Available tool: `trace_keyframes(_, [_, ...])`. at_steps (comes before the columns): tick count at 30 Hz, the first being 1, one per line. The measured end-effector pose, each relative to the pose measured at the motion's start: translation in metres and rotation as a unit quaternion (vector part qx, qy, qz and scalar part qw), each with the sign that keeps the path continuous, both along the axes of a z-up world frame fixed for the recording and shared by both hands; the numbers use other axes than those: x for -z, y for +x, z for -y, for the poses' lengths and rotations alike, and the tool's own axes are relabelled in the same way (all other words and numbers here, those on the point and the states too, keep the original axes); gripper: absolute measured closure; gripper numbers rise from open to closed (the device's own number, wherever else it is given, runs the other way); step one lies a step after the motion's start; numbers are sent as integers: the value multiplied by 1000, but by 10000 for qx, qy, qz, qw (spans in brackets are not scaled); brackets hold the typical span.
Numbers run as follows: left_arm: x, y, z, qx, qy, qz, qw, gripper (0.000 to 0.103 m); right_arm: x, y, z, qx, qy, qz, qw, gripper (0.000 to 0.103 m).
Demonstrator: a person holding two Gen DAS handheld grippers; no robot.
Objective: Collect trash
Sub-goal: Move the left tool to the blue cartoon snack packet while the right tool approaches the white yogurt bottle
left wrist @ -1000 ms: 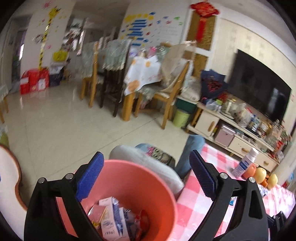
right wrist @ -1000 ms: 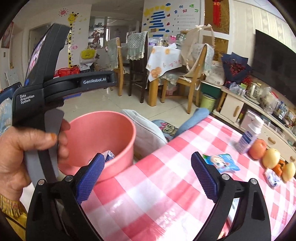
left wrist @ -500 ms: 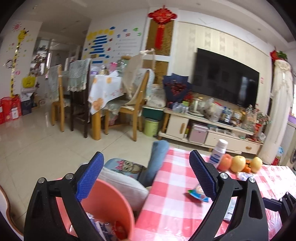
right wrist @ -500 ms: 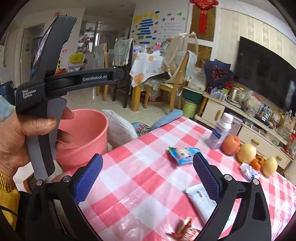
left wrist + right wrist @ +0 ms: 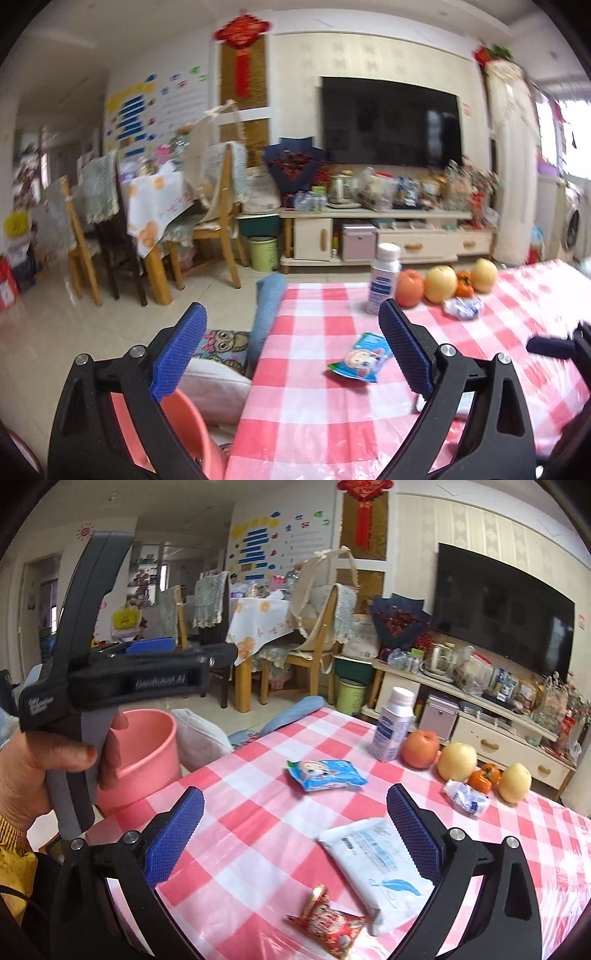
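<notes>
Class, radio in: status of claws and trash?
Both claws, left and right, open, empty. Three wrappers on table; bucket beside it. Nothing blocking.

Checked table bearing wrappers, fruit

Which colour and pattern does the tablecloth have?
The tablecloth is checked in red, pink and white; the right wrist view shows it best.

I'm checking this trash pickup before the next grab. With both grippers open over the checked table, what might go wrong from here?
1. The red candy wrapper touches the white wipes pack; the open right gripper may pinch both or skid the flat pack.
2. The white bottle and the red apple stand close behind the blue snack packet; a sweep there could topple the bottle.
3. The pink bucket sits off the table's edge, so a dropped wrapper may miss it.
</notes>
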State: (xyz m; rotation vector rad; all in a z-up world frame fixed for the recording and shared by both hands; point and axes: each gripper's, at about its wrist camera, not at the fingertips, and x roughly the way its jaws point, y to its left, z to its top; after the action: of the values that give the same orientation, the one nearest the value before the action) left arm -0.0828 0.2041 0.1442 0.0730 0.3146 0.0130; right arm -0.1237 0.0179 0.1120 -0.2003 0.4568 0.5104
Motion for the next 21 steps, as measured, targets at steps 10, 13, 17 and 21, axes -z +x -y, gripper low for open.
trace_keyframes(10, [10,5,39,594,223,-197,9978,8,2,10,48,347,152,-156,9992,5])
trace_keyframes(13, [16,11,50,843,188,-473,9951,8,2,13,62,437,198,-242,9986,5])
trace_keyframes(17, [28,20,66,1150,165,-828,9898,8,1,19,85,583,266,-357,9973,5])
trace_keyframes(21, [40,27,80,1370,163,-1110,9842,8,-2,25,109,735,378,-457,9955,5])
